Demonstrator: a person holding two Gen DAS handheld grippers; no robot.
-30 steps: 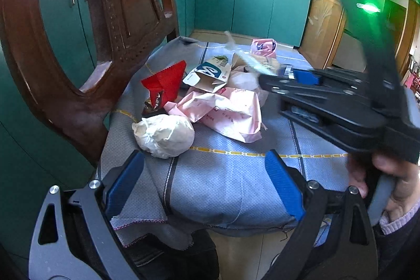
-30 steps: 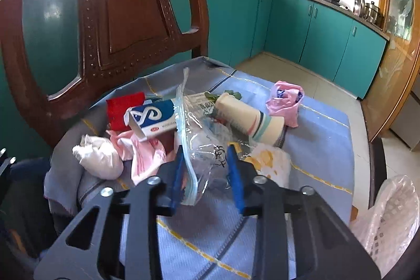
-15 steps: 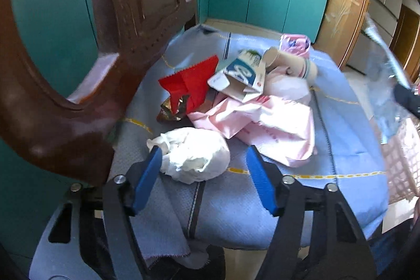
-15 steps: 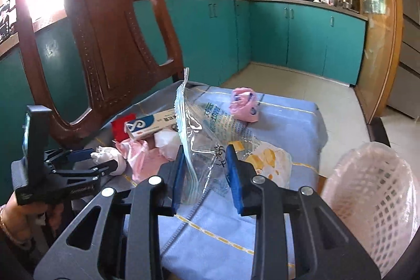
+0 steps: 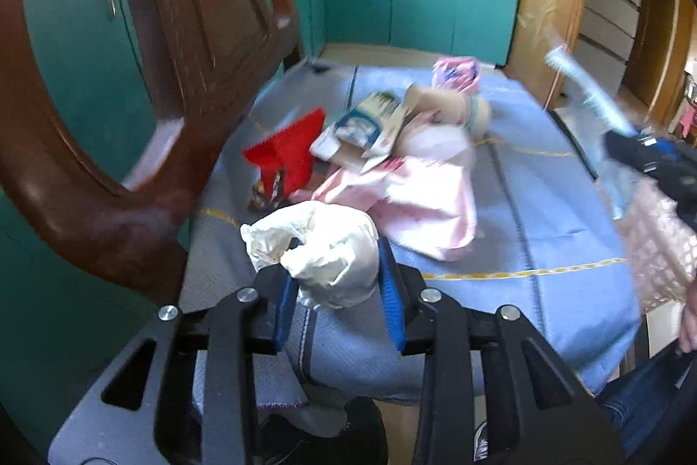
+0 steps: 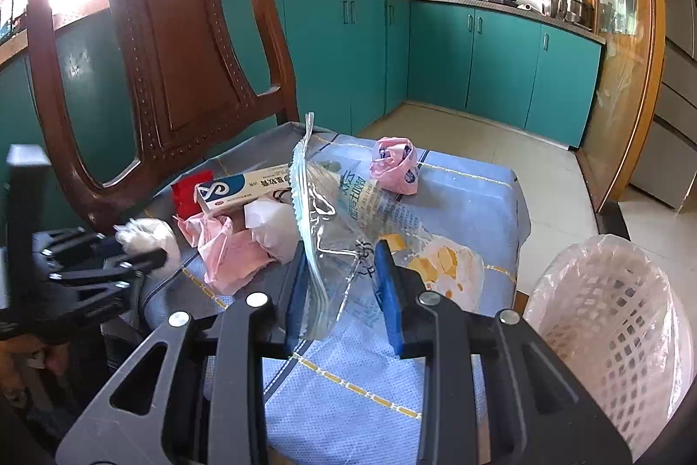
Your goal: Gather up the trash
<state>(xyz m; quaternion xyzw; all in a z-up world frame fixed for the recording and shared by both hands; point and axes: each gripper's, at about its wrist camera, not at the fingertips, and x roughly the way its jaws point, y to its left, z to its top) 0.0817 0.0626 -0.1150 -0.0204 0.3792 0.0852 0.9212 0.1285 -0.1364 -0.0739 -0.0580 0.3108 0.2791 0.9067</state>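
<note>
Left wrist view shows my left gripper (image 5: 335,288) closed in around the white crumpled wad (image 5: 322,249), its blue pads (image 5: 389,306) flanking it on both sides and apparently touching; I can't confirm it is squeezed firm or lifted off the blue cloth (image 5: 544,229). Just ahead of the fingers lies the pink wrapper (image 5: 418,203), beyond it the blue-and-white carton (image 5: 363,131) and the red packet (image 5: 289,155) ahead to the left.

My right gripper (image 6: 344,290) is clamped on the clear plastic bag (image 6: 340,212), which stands up between the pads. The lined waste basket (image 6: 610,312) sits to the right of and slightly below this gripper, near but not under it.

I judge the wad to be light, soft and springy; it should compress rather than slip, so taking it across its thick middle looks right. The clear bag is thin, slick film that flops and catches air; a pinch on the folded, bunched lower part seems safer than one on a single layer.

Compared with half a second ago, the left fingers have gone from wide open, just short of the wad, to closed about it. The right gripper has kept its grip on the bag and swung closer to the basket, which now fills more of its view.
</note>
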